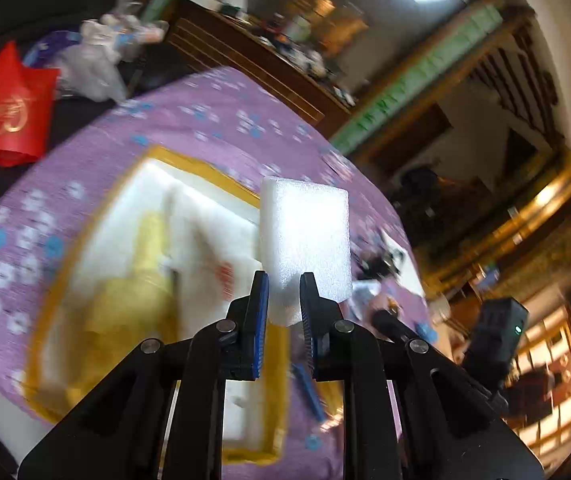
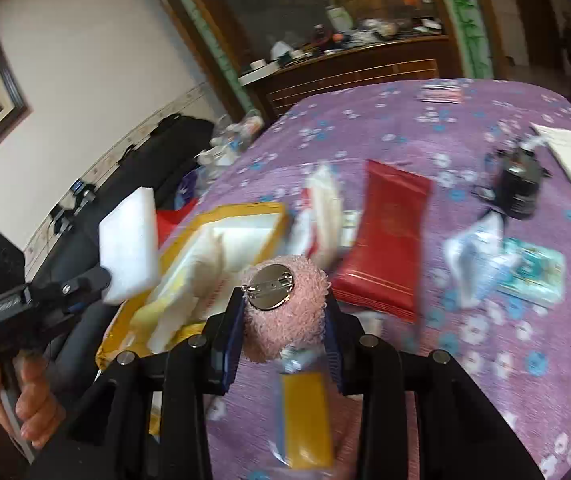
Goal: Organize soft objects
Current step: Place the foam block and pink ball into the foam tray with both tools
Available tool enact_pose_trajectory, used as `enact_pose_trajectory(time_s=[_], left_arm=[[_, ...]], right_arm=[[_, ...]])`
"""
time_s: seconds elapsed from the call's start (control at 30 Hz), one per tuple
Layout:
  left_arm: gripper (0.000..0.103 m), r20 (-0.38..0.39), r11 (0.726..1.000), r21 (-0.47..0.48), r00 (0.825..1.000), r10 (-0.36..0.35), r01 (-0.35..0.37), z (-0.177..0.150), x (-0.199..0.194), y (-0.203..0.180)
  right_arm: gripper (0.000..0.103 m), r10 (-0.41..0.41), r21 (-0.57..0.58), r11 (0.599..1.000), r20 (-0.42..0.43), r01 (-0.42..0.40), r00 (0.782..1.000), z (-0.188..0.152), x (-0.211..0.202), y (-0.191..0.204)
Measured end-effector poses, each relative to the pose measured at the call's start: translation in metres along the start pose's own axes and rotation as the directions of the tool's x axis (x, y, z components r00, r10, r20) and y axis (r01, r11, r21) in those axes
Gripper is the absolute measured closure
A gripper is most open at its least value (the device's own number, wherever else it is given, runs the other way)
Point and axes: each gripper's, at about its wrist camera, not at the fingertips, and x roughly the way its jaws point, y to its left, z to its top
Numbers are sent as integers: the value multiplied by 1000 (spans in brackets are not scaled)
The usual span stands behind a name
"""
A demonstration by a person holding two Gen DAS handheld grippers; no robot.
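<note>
Foam block pinched by left tongs; right tongs clamp pink plush.

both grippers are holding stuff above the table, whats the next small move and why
Probably bring the left gripper down over the open yellow-rimmed box and release the white foam block it clamps. The box lies just below it, and the right gripper, gripping the pink fuzzy badge, can follow.
</note>
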Motion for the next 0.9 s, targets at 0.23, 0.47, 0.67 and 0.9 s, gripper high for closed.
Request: enact_pose_trajectory(time_s=[0.23,0.47,0.67,0.9], left_arm=[[88,-28,991,-41,992,123,-124,14,14,36],[88,-73,976,-47,975,208,-212,16,37,59],[88,-71,969,-20,967,244,-246,18,46,63],[88,-76,965,-1,962,263,-263,19,58,66]], right_arm=[[68,82,-33,996,-60,-84,995,16,42,34],[68,69,-33,997,-145,-74,987,23,101,54],[65,51,-25,998,-178,-57,983,13,118,58],[63,17,-60,998,-171,-28,985,11,126,66]])
